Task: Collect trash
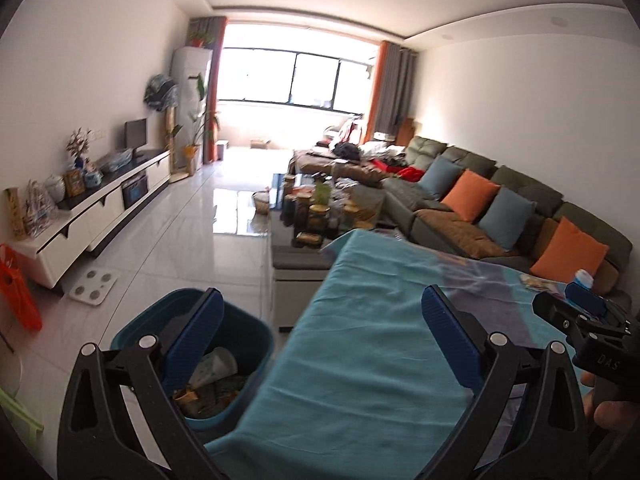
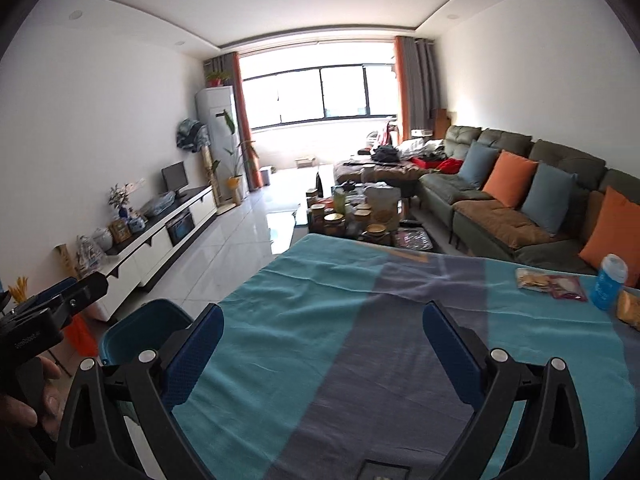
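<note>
Blue ribbed pads of each tool, left tool (image 1: 322,306) and right tool (image 2: 323,322), spread wide, empty.

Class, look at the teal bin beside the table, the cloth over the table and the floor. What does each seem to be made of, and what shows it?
Teal bin: probably moulded plastic, with a smooth rim and faint sheen.
Cloth: woven fabric, matt, with soft creases and blue-grey bands.
Floor: likely glazed tile, glossy, with straight joint lines and mirrored window light.
</note>
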The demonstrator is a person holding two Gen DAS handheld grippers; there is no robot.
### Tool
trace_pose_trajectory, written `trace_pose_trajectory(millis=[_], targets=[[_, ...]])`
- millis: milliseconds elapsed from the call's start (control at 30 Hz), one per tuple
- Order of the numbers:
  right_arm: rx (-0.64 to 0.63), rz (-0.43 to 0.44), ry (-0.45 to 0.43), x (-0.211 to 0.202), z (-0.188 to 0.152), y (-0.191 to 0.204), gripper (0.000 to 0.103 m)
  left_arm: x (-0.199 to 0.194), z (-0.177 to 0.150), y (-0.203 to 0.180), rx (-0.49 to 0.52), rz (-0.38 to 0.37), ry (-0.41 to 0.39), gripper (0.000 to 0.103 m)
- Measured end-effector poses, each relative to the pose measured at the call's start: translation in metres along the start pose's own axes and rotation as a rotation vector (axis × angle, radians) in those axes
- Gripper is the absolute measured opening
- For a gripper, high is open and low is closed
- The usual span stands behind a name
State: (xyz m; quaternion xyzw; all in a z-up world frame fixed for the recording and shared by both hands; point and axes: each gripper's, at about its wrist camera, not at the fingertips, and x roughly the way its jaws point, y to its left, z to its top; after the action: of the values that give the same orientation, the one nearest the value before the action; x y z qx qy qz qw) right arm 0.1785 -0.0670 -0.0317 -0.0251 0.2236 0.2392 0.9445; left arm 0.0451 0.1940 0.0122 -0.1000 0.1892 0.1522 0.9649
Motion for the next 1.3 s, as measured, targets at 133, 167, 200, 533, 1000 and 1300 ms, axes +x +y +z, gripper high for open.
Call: trace_pose_trajectory(millis=[133, 167, 200, 533, 1000, 1300], targets=[[0.004, -0.084, -0.064, -0.036, -0.009, -0.022, 0.096, -0.021, -0.001, -0.033, 0.043, -0.043, -0.045, 0.097], [0.007, -0.099, -0.077, -0.044, -0.011, -0.027, 0.096, -0.025, -0.002, -0.039, 0.053, -0.058, -0.054, 0.097], [0.011, -0.115, -0.087, -0.05, -0.012, -0.03, 0.096, -0.03, -0.003, -0.045, 0.065, -0.07, -0.06, 0.097], [0.014, -0.274, -0.196, -0.106, -0.031, -0.056, 0.096, -0.049, -0.022, -0.093, 0.124, -0.174, -0.079, 0.097], [0.027, -0.449, -0.255, -0.141, -0.073, -0.067, 0.096, -0.057, -0.045, -0.095, 0.112, -0.221, -0.123, 0.097], [0.032, -0.5, -0.279, -0.16, -0.098, -0.06, 0.096, -0.059, -0.058, -0.089, 0.103, -0.224, -0.132, 0.097]])
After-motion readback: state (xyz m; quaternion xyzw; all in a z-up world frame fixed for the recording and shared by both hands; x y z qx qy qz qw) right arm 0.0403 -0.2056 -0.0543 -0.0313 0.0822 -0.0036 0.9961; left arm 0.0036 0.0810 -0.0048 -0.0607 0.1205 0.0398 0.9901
